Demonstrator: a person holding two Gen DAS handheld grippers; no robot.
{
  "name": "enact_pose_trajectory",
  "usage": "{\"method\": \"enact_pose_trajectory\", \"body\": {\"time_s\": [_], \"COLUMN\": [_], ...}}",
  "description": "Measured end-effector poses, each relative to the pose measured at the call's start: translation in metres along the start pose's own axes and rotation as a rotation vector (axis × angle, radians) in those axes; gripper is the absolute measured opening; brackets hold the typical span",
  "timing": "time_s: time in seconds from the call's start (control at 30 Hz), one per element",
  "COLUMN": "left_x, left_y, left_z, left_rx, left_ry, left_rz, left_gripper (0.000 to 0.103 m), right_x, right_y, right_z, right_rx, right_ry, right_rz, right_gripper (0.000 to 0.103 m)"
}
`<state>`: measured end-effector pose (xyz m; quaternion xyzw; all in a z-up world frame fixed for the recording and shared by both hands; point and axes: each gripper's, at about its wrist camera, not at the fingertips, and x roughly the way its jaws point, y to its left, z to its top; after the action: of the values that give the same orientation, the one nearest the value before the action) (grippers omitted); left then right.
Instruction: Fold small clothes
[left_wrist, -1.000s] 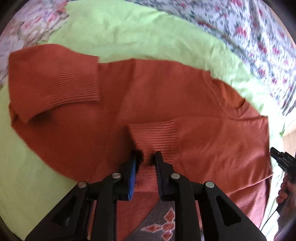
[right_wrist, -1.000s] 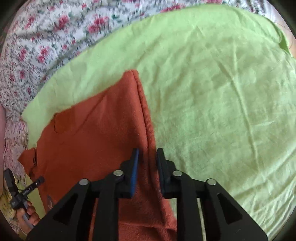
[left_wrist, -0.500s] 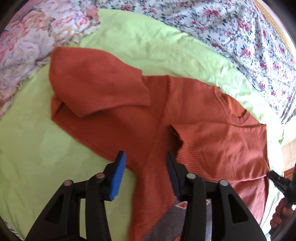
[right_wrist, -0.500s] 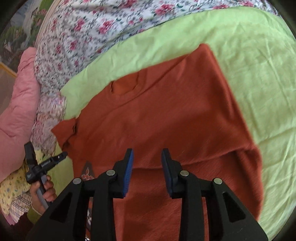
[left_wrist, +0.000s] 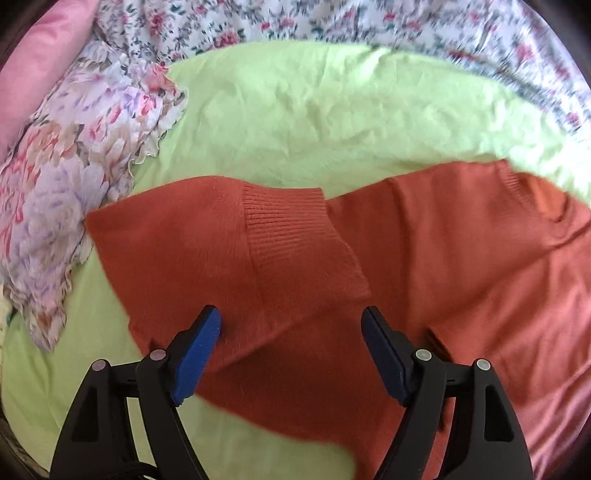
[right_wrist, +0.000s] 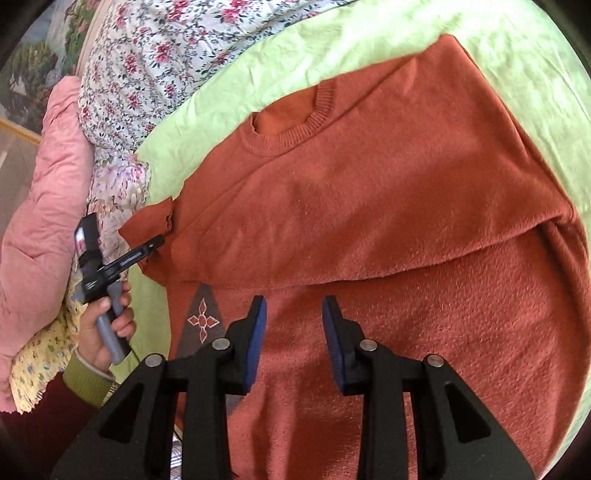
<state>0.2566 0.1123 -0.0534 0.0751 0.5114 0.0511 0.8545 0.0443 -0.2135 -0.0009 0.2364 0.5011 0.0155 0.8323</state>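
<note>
Left wrist view: your left gripper (left_wrist: 291, 325), jaws opening and empty, has let go the rust-orange knitted sweater's (left_wrist: 461, 258) ribbed cuff (left_wrist: 291, 225), so both sleeves lie folded in; your right gripper (right_wrist: 294, 314) hovers part-open, holding nothing.

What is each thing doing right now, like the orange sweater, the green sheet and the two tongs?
Sweater: lying flat, sleeves folded in over the body.
Sleeve cuff: resting on the sweater's body.
Green sheet: spread out, wrinkled, under the sweater.
Left tongs: opening, above the sleeve, holding nothing.
Right tongs: open partway, holding nothing.
</note>
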Motion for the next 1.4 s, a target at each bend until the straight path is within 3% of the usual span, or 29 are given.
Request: {"method": "enact_pose_trajectory", "body": {"time_s": [0.1,0.17,0.2,0.23,0.33,0.43,0.57,0.73,0.9,1.17,1.27,1.33,1.4], "left_x": [0.019,0.026,0.028,0.028,0.002,-0.039,-0.103,-0.139,-0.134,-0.086,-0.075,-0.075,-0.079], "left_y": [0.003,0.006,0.009,0.012,0.013,0.004,-0.037,-0.106,-0.188,-0.290,-0.302,-0.298,-0.288], "left_z": [0.007,0.012,0.013,0.015,0.020,0.023,0.027,0.029,0.023,0.001,-0.011,-0.020,-0.028], "left_rx": [-0.001,-0.012,-0.023,-0.044,-0.069,-0.075,-0.037,0.034,0.131,0.256,0.296,0.304,0.312], "left_ry": [0.019,0.023,0.034,0.039,-0.032,-0.115,-0.220,-0.240,-0.194,-0.081,-0.035,-0.015,-0.020], "left_rz": [0.017,0.003,-0.027,-0.061,-0.092,-0.207,-0.387,-0.563,-0.644,-0.661,-0.675,-0.691,-0.681], "left_gripper": [0.076,0.039,0.015,0.009,0.003,0.003,0.003,0.003,0.003,0.004,0.018,0.039,0.052], "right_x": [0.002,0.001,0.001,0.001,0.000,-0.003,-0.008,-0.026,-0.049,-0.073,-0.080,-0.083,-0.081], "right_y": [-0.004,-0.005,-0.005,-0.004,0.001,0.002,-0.004,-0.020,-0.046,-0.088,-0.093,-0.092,-0.090], "right_z": [0.001,0.001,0.001,0.001,0.002,0.004,0.006,0.008,0.009,0.003,0.001,0.003,0.006], "right_rx": [0.021,0.026,0.024,0.016,-0.009,-0.012,0.005,0.057,0.120,0.209,0.233,0.228,0.234], "right_ry": [0.003,0.002,0.000,-0.002,-0.007,-0.030,-0.056,-0.119,-0.189,-0.284,-0.306,-0.310,-0.301], "right_rz": [-0.004,-0.009,-0.010,-0.011,-0.011,-0.007,-0.008,-0.027,-0.064,-0.130,-0.162,-0.164,-0.145], "right_gripper": [0.033,0.033,0.033,0.033,0.033,0.033,0.033,0.033,0.033,0.033,0.033,0.033,0.033]}}
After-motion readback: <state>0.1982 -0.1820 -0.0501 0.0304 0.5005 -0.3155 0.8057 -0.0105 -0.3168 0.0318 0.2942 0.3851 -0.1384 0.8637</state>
